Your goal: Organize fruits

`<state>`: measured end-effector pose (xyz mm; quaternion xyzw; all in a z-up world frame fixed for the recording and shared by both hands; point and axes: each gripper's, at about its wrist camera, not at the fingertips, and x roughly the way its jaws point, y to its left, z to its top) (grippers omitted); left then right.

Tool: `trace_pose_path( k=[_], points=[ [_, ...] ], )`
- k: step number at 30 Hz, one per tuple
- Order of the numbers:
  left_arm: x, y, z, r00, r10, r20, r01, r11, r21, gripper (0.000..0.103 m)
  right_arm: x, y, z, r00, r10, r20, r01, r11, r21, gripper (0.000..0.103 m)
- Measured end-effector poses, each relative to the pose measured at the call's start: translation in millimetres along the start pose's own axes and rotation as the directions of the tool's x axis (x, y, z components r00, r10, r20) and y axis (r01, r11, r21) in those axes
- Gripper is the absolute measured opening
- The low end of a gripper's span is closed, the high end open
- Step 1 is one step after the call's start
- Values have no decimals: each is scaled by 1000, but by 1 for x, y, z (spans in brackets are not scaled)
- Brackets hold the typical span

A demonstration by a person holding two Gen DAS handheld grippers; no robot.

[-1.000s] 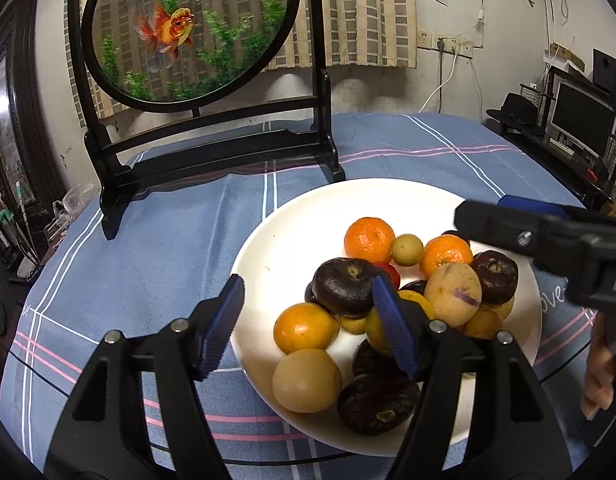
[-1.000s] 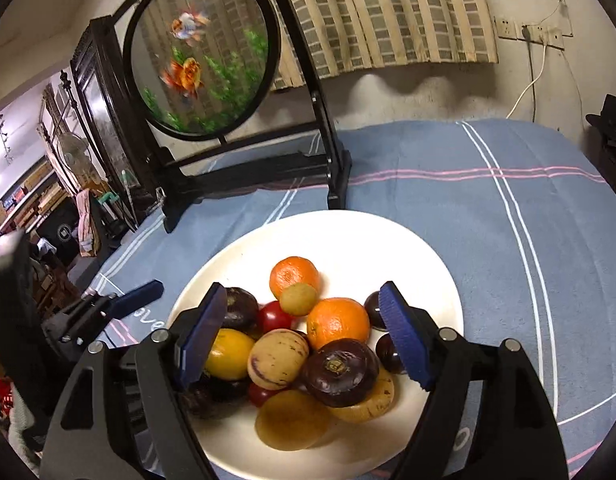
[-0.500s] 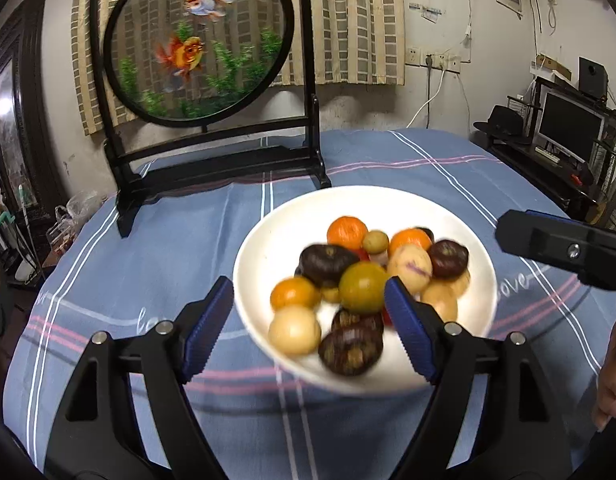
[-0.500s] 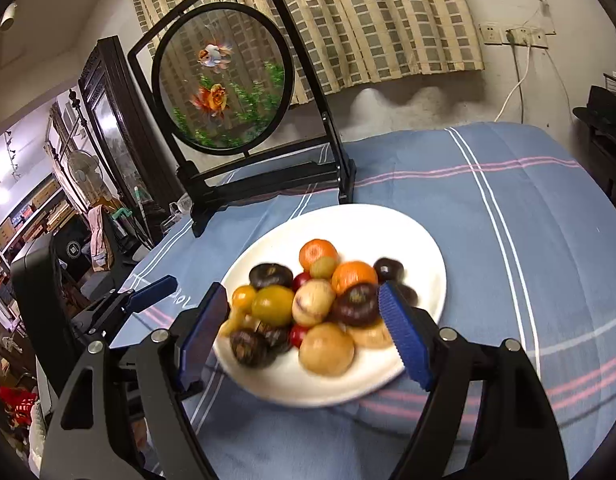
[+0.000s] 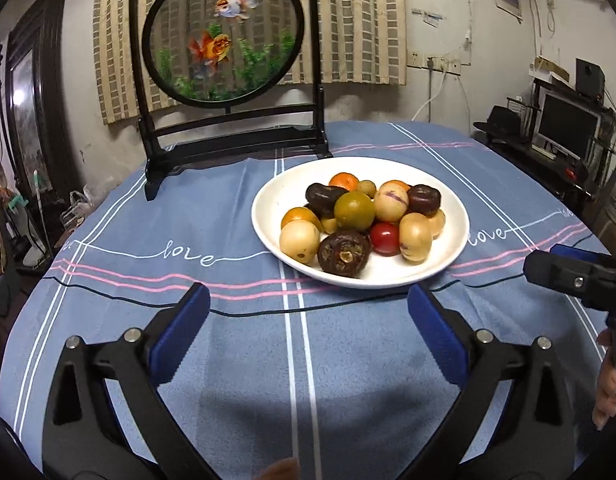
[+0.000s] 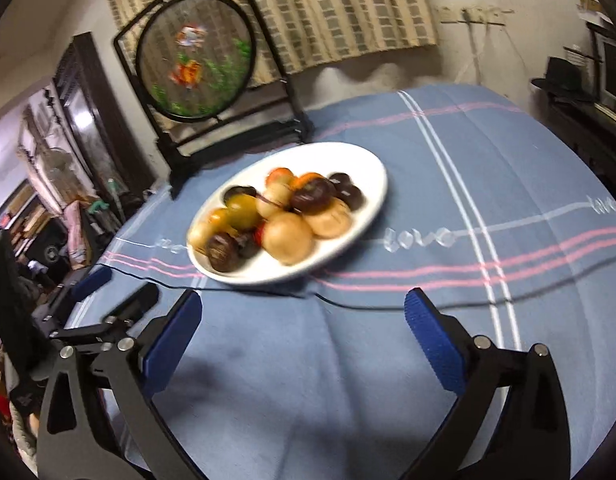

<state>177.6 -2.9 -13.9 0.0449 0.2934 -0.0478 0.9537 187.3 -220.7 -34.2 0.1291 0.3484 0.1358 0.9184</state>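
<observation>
Fruits (image 5: 359, 220): were seen heaped on a white plate (image 5: 268, 200), well beyond both claws.
Left gripper (image 5: 308, 332): was held wide apart, having just been opening, nothing gripped.
Right gripper (image 6: 304, 340): likewise spread, having just widened, over bare tablecloth (image 6: 447, 160).

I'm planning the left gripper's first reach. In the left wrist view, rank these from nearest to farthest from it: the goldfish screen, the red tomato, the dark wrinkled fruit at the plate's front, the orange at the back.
1. Dark wrinkled fruit, at the front of the plate.
2. Red tomato, just behind it, to the right.
3. Orange, at the back of the pile.
4. Goldfish screen, behind the plate, to the left.
</observation>
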Motion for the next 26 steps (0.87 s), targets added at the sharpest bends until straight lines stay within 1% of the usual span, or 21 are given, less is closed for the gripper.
trace_pose_path(
  k=[2, 3, 6, 8, 11, 13, 16, 17, 20, 22, 26],
  points=[
    [0, -3, -2, 1000, 25, 5, -25, 1000, 10, 101, 0, -4, 1, 1000, -16, -4, 16, 1000, 14, 102],
    [0, -5, -1, 1000, 26, 1, -26, 999, 17, 101, -1, -6, 0, 1000, -22, -1, 22, 1000, 19, 102],
    [1, -7, -2, 999, -34, -19, 34, 999, 9, 101, -1, -7, 0, 1000, -17, -5, 17, 1000, 24, 102],
    [0, -8, -1, 999, -50, -17, 50, 999, 12, 101, -2, -6, 0, 1000, -12, -6, 12, 1000, 18, 102],
    [-3, -12, -2, 999, -36, 0, 36, 999, 22, 101, -3, -4, -1, 1000, -11, -4, 11, 1000, 9, 102],
    [-6, -13, -3, 999, -21, 33, 20, 999, 34, 101, -2, -4, -1, 1000, -12, -12, 12, 1000, 11, 102],
    [-9, -17, -3, 998, -3, 56, 0, 999, 50, 101, -1, -4, -2, 1000, -14, -16, 14, 1000, 13, 102],
    [-10, -17, -3, 998, -7, 62, 3, 998, 55, 101, -1, -4, -2, 1000, -14, -15, 14, 1000, 13, 102],
    [-6, -16, -1, 999, -33, 30, 32, 998, 45, 101, 0, -5, -1, 1000, -13, -17, 13, 1000, 13, 102],
    [-4, -15, -1, 1000, -23, 14, 23, 999, 37, 101, 0, -4, -2, 1000, -15, -20, 15, 1000, 13, 102],
    [-4, -17, -1, 1000, -12, 17, 11, 999, 47, 101, 0, -3, -2, 1000, -12, -25, 13, 1000, 11, 102]
  ],
)
